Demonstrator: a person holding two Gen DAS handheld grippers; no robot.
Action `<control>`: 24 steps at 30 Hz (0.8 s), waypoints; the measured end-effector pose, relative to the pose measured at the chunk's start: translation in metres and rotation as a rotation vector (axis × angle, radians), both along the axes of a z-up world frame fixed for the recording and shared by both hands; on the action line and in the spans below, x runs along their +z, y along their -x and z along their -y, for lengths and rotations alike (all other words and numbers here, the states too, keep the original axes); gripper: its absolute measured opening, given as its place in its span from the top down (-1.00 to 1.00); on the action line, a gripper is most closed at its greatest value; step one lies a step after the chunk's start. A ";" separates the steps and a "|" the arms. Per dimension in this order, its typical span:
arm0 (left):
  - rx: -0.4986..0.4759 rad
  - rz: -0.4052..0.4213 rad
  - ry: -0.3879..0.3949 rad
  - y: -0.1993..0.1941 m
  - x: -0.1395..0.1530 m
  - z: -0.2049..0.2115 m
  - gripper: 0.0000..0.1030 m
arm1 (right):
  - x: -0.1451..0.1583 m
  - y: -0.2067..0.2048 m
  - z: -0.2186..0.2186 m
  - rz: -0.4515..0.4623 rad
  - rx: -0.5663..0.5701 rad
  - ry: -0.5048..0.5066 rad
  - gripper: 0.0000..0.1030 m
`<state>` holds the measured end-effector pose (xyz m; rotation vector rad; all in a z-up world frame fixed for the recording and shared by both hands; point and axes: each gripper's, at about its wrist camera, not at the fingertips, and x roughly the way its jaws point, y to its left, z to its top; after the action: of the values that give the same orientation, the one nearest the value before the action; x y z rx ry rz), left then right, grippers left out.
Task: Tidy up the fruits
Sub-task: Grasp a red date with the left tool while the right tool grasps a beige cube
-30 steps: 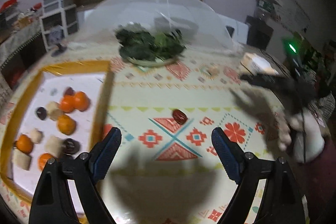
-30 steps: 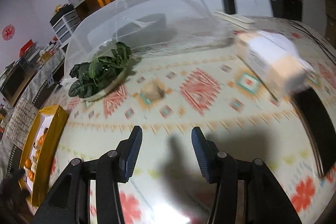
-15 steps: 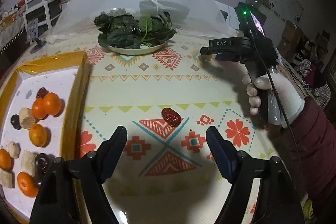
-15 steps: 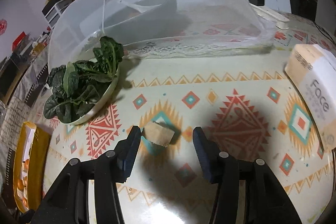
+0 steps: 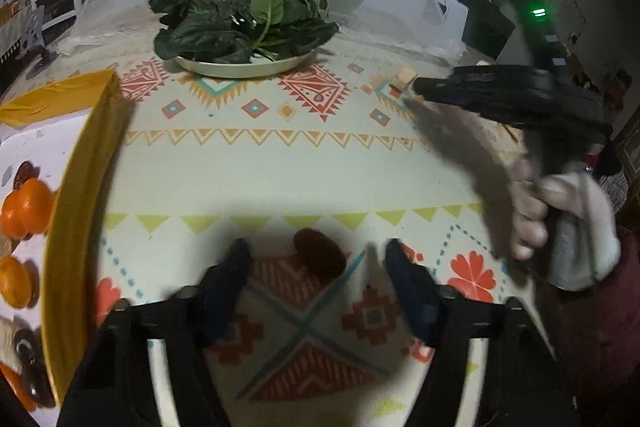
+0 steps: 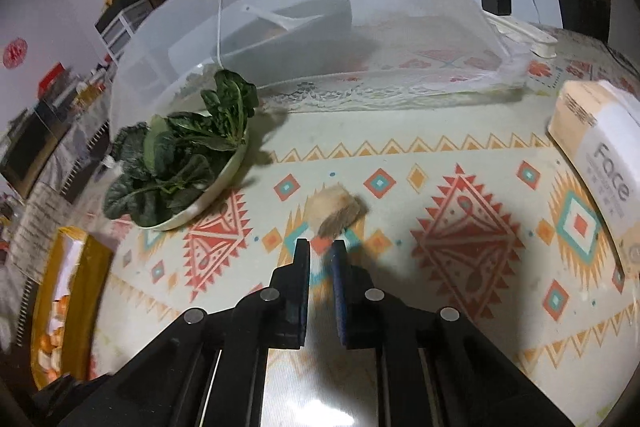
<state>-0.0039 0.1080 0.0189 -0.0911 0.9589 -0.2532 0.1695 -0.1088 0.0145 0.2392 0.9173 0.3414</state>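
1. The red date (image 5: 320,253) lies loose on the patterned tablecloth (image 5: 280,163), dark red, oblong and glossy, sitting on a printed diamond just ahead of the left gripper (image 5: 316,259). Its blue pads stand on either side of the fruit with gaps showing, and they are closing — nothing is pinched yet.

2. A second stray piece, a pale beige chunk (image 6: 335,209) with a darker, rough cut face, rests further up the cloth near the plate of greens (image 6: 180,179). It looks like a wedge of something peeled; I cannot say which fruit.

3. The right gripper (image 6: 320,247) has its tongs drawn together just short of that chunk. The chunk sits beyond the tips rather than between them, so I read the tongs as clamped on nothing, though blur makes the contact hard to judge.

4. The yellow-rimmed tray (image 5: 76,211) at the left already holds the gathered fruit: oranges (image 5: 26,207), a dark date-like piece and pale chunks on a white liner.

5. By my judgement the sorting is well along — most fruit is in the tray, and these two pieces are what I can see left on the cloth.

6. Behind everything, a mesh food cover (image 6: 320,7) shelters a dish, and a tissue box (image 6: 600,155) sits at the right edge.
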 end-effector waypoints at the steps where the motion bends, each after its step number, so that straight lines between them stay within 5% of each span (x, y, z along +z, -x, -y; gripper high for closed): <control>1: -0.001 0.009 -0.030 -0.001 0.000 0.004 0.09 | 0.003 0.006 0.003 0.001 0.004 -0.009 0.78; 3: -0.012 0.026 -0.071 -0.002 -0.001 0.011 0.49 | 0.006 0.015 0.006 0.005 0.011 -0.015 0.78; 15: 0.019 0.069 0.019 0.022 0.023 -0.007 0.68 | 0.024 0.057 0.004 0.086 0.030 0.000 0.78; 17: 0.036 0.085 0.028 0.028 0.030 -0.013 0.69 | 0.024 0.041 0.009 0.087 0.000 -0.011 0.65; 19: 0.049 0.088 0.035 0.033 0.032 -0.018 0.71 | 0.020 0.023 0.006 0.071 -0.010 0.009 0.11; 24: 0.057 0.074 0.044 0.042 0.029 -0.029 0.71 | 0.004 -0.025 0.002 0.019 -0.077 0.019 0.04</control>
<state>-0.0458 0.1367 0.0483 -0.1485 0.8760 -0.2239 0.1949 -0.1104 0.0188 0.2523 0.8903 0.2632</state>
